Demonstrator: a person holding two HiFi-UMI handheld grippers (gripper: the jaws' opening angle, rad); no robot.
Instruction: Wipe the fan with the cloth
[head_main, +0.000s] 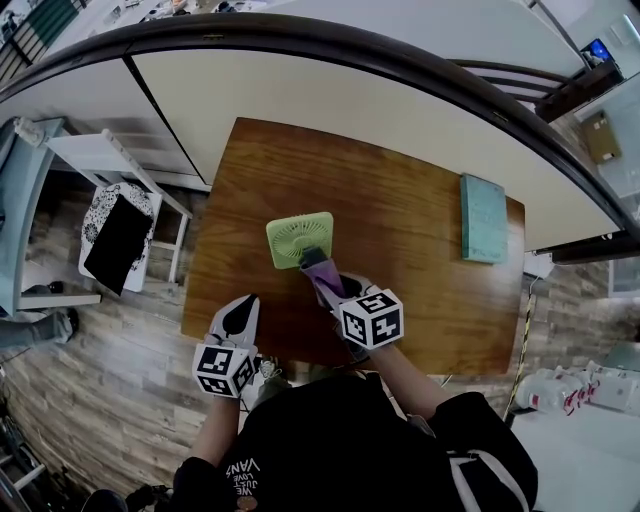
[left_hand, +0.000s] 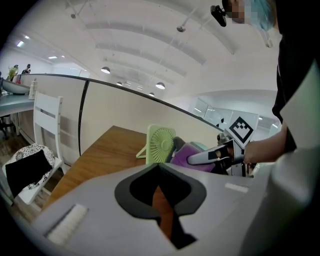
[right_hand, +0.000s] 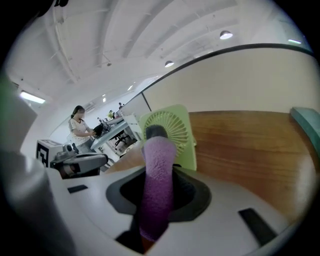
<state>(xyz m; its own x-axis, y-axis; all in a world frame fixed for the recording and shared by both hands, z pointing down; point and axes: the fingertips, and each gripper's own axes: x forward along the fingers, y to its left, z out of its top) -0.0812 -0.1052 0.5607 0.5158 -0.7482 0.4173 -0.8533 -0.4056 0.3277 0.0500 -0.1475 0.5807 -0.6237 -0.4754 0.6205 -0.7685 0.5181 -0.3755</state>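
purple cloth (right_hand: 158, 180) is being clenched in the right gripper (head_main: 325, 283), its end pressing on the green fan (head_main: 298, 238) and covering part of the grille. the fan is standing mid-table (head_main: 420, 280). the left gripper (head_main: 240, 312) is hovering closed and empty near the table's front-left corner. a teal pad (head_main: 484, 218) is lying well apart.

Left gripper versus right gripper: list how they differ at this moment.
The right gripper is clamped on the purple cloth; the left gripper has its jaws together on nothing. The right gripper holds the cloth at the green fan; the left gripper sits back at the near edge of the table, apart from the fan. Both carry a marker cube.
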